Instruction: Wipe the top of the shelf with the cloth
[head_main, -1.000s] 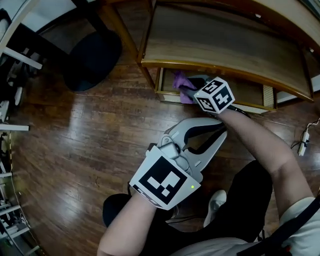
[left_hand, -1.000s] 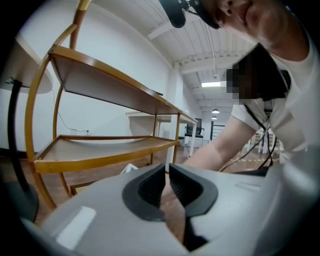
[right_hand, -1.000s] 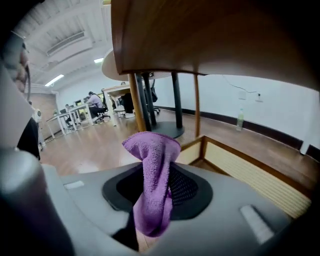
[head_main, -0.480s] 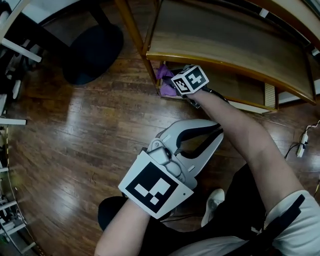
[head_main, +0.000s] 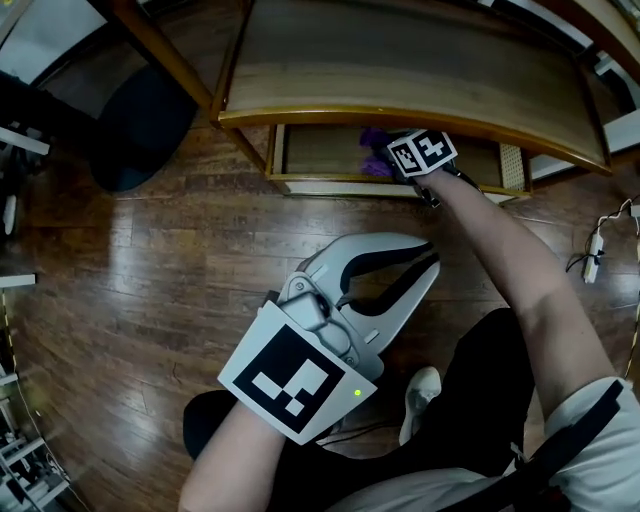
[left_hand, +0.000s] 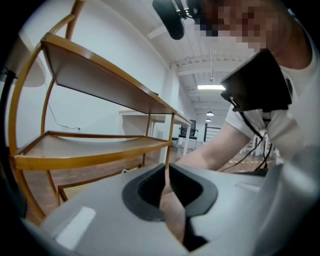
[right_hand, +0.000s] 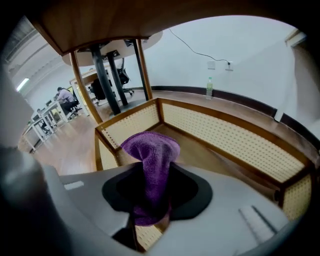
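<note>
Only the right gripper view shows the grip itself. The right gripper (right_hand: 151, 175) has its jaws closed on a purple cloth (right_hand: 150, 147), and the loose end bunches up above them. Behind the cloth lies the shelf's bottom tray (right_hand: 235, 137) with its cane walls, and the underside of a board fills that view's upper edge. A bottle (right_hand: 209, 87) stands by the far wall.

In the head view the top (head_main: 400, 60) is plain wood, and its front edge covers that gripper's jaws. Only the marker cube (head_main: 420, 153) and a bit of cloth show beneath the edge, over the tray, close to its front rail and about midway along it. The cloth is below the top, not on it.

The left gripper (head_main: 433, 256) hangs over the floor (head_main: 150, 280) in front of the shelf, well apart from it. The left gripper view shows its jaws pressed together with nothing between them, and the person's arm (left_hand: 210, 150) beyond.

A dark chair (head_main: 140, 120) stands by the shelf's left front leg. A power strip (head_main: 590, 260) lies on the floor at the right, and a shoe (head_main: 422, 392) is below the left gripper.
</note>
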